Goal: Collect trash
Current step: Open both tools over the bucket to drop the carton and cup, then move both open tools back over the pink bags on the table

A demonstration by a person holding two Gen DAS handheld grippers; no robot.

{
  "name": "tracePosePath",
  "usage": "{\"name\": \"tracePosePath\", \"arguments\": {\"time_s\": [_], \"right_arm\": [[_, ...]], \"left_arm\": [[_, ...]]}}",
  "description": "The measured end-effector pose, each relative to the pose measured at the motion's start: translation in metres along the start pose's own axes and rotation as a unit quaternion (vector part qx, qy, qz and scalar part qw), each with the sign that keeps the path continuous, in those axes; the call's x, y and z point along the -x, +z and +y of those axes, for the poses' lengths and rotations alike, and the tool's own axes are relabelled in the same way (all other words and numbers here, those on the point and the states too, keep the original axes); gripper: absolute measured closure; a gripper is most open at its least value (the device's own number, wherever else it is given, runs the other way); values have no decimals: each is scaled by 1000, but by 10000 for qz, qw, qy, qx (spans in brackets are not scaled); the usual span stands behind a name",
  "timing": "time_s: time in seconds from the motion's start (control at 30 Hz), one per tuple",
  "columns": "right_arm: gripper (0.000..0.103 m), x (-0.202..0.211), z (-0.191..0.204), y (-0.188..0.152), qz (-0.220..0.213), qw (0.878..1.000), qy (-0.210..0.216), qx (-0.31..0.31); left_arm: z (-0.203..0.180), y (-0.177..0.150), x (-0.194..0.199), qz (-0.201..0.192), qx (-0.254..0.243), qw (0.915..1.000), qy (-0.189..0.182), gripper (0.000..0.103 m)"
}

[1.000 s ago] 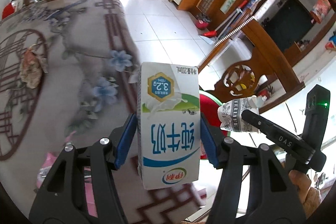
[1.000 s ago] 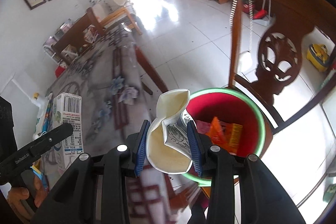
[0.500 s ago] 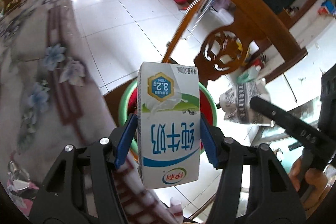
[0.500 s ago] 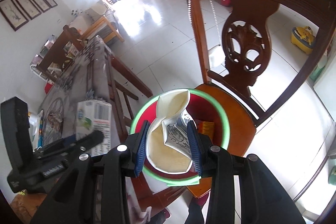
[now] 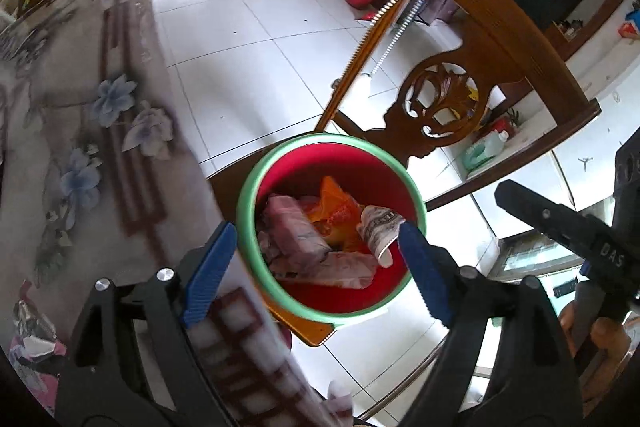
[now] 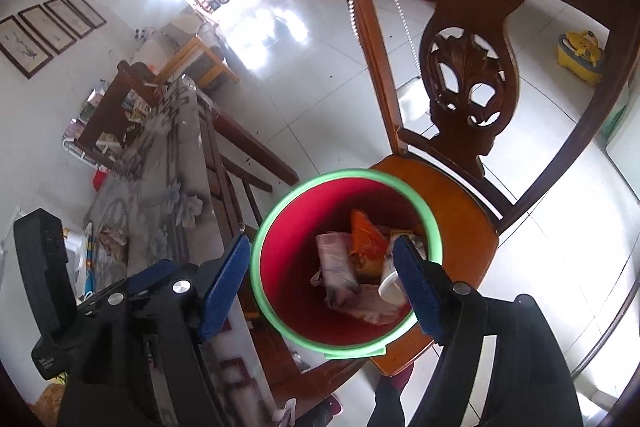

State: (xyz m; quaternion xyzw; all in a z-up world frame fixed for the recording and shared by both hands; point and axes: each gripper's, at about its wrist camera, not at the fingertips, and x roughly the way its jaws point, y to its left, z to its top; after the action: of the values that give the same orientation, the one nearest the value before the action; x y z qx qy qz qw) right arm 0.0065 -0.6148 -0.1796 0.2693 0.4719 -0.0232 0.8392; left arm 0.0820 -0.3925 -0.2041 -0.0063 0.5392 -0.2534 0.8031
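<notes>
Glossy white tile floor [image 5: 248, 67] | round red bucket [image 5: 404, 183], green rim, on carved wooden chair [image 6: 452, 211] | my left claw [image 5: 316, 267] and right claw [image 6: 320, 283] above bucket, both opening, empty | "DAS" on right claw

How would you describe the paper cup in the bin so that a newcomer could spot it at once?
Find the carved wooden chair; on its seat stands a red bin with a green rim. The paper cup lies inside on its side, the only grey printed piece beside pink and orange wrappers.
</notes>
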Motion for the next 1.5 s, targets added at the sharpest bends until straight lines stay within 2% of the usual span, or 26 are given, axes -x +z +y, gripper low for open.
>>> {"name": "tracePosePath", "arguments": {"time_s": [0.23, 0.37, 0.43, 0.6, 0.77, 0.87, 1.03, 1.13, 1.27, 1.3, 1.33, 1.37, 1.43, 1.5], "right_arm": [[31, -14, 32, -1, 143, 9994, 126, 288], [31, -27, 59, -6, 296, 9980, 223, 507], [31, -34, 76, -9, 393, 9967, 285, 649], [31, -54, 124, -28, 759, 9902, 532, 1046], [29, -77, 190, -65, 1248, 9733, 879, 1716], [21, -87, 232, -92, 1524, 9594, 1054, 2125], [19, -101, 288, -131, 1808, 9396, 1104, 2688], [17, -110, 306, -146, 1957, 9331, 1070, 2821], [17, -125, 321, -167, 2159, 9292, 814, 2886], [19, -128, 325, -171, 2188, 9290, 753, 2889], [28, -131, 328, -174, 2210, 9283, 698, 2907], [32, -132, 332, -176, 2217, 9277, 700, 2921], [50, -133, 342, -177, 2143, 9282, 759, 2947], [59, -134, 358, -178, 2006, 9264, 741, 3101]], "left_arm": [[43, -18, 37, -213, 265, 9992, 230, 16], [87, -33, 66, -387, 678, 9958, 480, 15], [110, -38, 80, -506, 936, 9924, 612, 15], [183, -56, 118, -819, 1730, 9762, 1025, 15], [234, -75, 140, -886, 2171, 9640, 1254, 15], [258, -86, 151, -891, 2297, 9609, 1268, 15], [285, -100, 166, -876, 2283, 9611, 1286, 15], [301, -103, 178, -948, 2256, 9613, 1262, 15], [321, -106, 190, -1038, 2238, 9614, 1222, 15], [326, -107, 193, -1065, 2235, 9612, 1220, 15], [332, -108, 196, -1096, 2239, 9609, 1210, 15], [338, -110, 199, -1119, 2252, 9604, 1198, 15], [347, -113, 204, -1147, 2275, 9597, 1187, 15], [358, -118, 210, -1153, 2301, 9590, 1191, 15]]}}
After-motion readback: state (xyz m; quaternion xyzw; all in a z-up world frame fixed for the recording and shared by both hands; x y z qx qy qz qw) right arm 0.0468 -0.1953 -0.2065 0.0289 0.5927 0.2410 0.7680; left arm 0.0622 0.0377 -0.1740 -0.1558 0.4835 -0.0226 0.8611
